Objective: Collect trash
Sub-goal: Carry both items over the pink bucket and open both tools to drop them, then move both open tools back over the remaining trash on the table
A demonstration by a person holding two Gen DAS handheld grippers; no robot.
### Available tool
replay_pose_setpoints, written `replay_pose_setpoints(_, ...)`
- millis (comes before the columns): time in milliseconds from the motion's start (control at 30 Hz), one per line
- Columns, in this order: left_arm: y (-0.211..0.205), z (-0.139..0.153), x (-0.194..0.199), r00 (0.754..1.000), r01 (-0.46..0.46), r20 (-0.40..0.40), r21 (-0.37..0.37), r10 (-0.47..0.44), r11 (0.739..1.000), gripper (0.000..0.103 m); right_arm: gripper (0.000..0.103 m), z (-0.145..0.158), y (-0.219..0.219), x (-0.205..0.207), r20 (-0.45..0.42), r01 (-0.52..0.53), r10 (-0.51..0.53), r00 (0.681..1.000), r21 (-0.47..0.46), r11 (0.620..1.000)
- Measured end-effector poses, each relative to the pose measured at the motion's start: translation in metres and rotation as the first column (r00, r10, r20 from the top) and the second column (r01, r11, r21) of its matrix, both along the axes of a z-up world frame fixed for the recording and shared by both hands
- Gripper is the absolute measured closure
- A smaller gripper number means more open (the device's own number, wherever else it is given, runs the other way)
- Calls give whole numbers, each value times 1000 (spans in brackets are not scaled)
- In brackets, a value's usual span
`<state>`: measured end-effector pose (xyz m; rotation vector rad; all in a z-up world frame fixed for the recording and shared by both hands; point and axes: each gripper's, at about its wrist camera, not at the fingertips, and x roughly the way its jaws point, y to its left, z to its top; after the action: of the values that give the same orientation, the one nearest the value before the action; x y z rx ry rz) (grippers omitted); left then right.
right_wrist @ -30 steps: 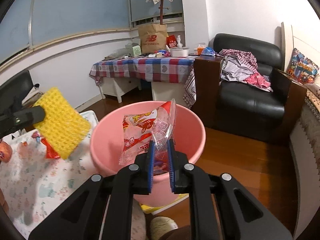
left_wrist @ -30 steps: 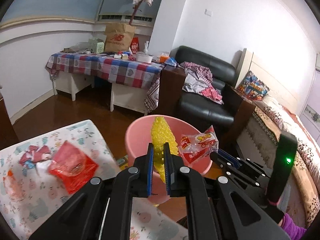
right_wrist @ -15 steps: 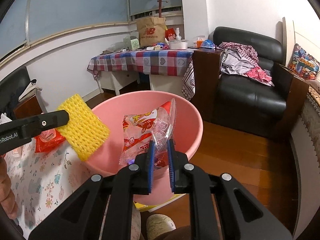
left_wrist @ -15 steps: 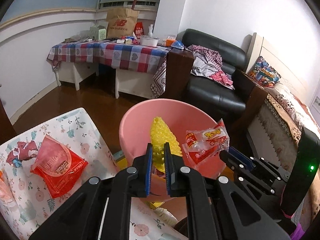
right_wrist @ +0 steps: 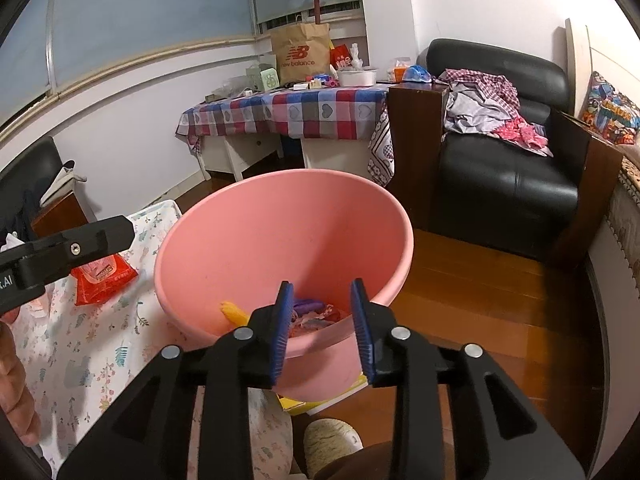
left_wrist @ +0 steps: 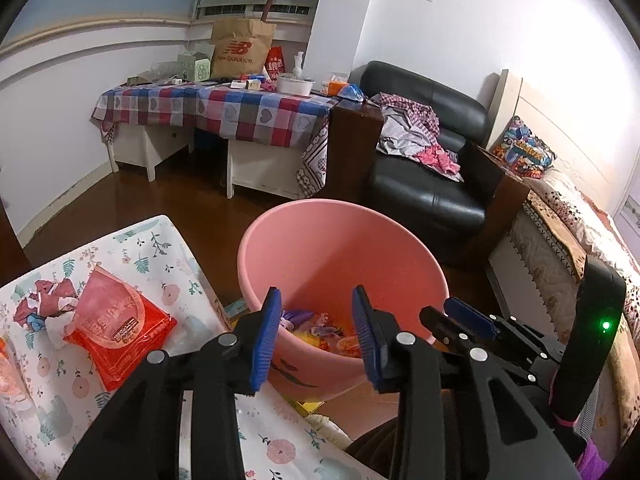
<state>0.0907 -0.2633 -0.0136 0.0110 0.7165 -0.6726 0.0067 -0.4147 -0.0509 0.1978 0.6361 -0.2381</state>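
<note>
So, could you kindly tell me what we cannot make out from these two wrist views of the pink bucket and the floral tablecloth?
- Trash at the bottom of the round pink plastic bucket: both views, mostly hidden by the near rim and blue finger pads.
- Print on the red plastic packet: left view, too small to read.
- Yellow flat item on the floor under the bucket: right view, covered by bucket and hand-held gripper.
- Floral tablecloth: cut off by the image edge.

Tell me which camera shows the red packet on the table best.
The left wrist view. There the red packet lies in full sight on the flowered table, beside crumpled wrappers. In the right wrist view the left tongs cover its top, so only the lower part of the packet shows.
</note>
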Motion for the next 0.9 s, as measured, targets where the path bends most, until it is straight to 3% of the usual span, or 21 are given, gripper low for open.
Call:
replay_pose_setpoints(367, 24, 3, -14, 999, -44, -6, -22, 44, 999, 55, 72, 9, 16, -11, 30, -71, 69, 997, 69, 995)
replay_pose_setpoints(500, 36, 0, -22, 999, -54, -3, -15, 54, 998, 53, 61, 11, 31, -14, 40, -120, 117, 992, 79, 990)
replay_pose_setpoints(567, 42, -2, -25, 998, -59, -7, -9, 59, 998, 53, 61, 12, 39, -15, 41, -138, 135, 990, 84, 987)
replay_pose_setpoints(900, 113, -5, -32, 984, -176, 6, -6, 176, 984, 53, 61, 9, 73, -10, 13, -214, 214, 977, 124, 969)
